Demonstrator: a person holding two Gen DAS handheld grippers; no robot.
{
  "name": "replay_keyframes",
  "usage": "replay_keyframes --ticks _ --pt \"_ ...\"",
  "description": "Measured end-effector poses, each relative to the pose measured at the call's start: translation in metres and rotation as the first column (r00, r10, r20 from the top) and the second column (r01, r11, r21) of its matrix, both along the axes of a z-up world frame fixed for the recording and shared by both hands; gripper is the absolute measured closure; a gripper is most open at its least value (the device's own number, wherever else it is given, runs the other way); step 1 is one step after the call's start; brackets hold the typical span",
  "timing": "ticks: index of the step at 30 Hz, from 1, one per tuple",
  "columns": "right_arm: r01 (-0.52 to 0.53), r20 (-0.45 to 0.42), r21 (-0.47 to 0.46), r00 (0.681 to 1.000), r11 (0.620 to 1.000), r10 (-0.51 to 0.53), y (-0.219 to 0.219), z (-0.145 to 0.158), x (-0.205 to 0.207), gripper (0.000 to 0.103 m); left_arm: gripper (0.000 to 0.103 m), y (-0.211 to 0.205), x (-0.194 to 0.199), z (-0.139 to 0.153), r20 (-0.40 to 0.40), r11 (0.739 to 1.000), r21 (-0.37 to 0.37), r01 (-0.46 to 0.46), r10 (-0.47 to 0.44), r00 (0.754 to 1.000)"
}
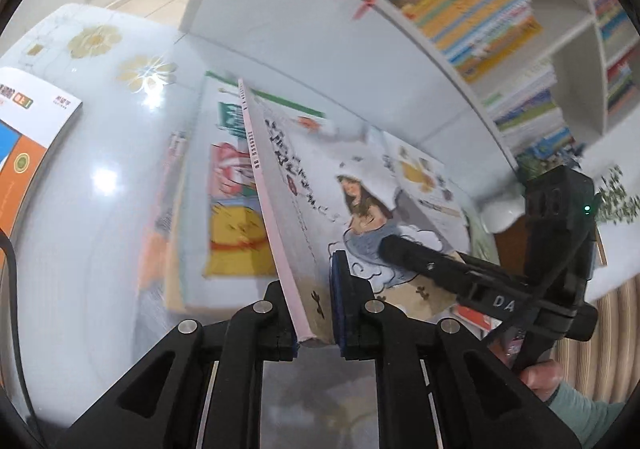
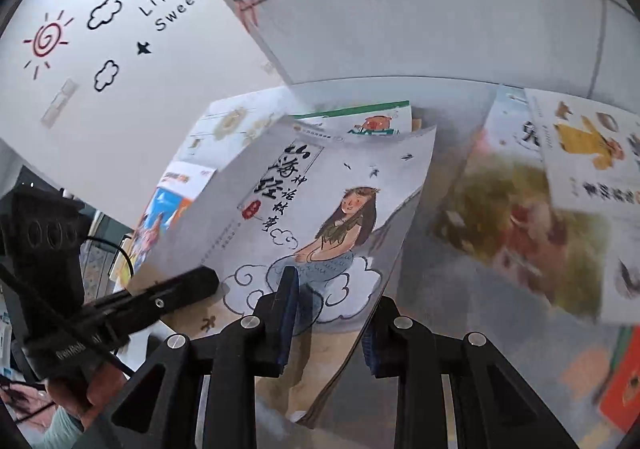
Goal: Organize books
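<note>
Both grippers hold one book [image 1: 360, 185] w/ a long-haired girl on its grey cover, lifted clear of the glossy white table [image 1: 100, 209]. Left gripper [image 1: 316, 313] is clamped on the spine edge – pads tight on both sides. Right gripper [image 2: 326, 313] pinches the opposite page edge, cover bowing. Under the book, more picture books [image 1: 236, 209] lie flat on the table – bookshelf [image 1: 500, 21] stands behind.

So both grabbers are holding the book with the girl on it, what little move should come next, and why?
Probably lift the book up toward the shelf. The left gripper pinches its spine edge and the right gripper its open edge, so it hangs above the flat books on the table.
</note>
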State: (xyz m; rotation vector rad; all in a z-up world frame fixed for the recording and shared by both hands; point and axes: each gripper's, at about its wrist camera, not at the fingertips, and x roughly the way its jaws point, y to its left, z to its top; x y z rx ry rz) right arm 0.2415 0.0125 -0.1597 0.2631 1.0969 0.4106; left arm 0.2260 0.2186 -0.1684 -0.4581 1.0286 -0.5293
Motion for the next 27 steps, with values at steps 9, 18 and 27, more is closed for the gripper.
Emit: replay_keyframes --ticks 9,18,27 --pt "-0.005 -0.083 -0.074 0.997 0.997 -0.001 0.014 -0.031 0.025 0.075 0.089 0.051 0.012 -0.028 -0.038 0.983 0.112 -0.148 0.153 0.987" --pt "0.143 -0.216 0.004 0.967 0.990 -0.138 -0.034 -0.036 0.019 0.055 0.088 0.031 0.018 -0.035 -0.063 0.981 0.130 -0.142 0.151 0.986" --pt "0.087 -0.135 -0.233 0.983 0.969 -0.121 0.030 -0.020 0.035 0.050 0.088 0.016 0.020 -0.026 -0.057 0.951 0.249 -0.181 0.201 0.978"
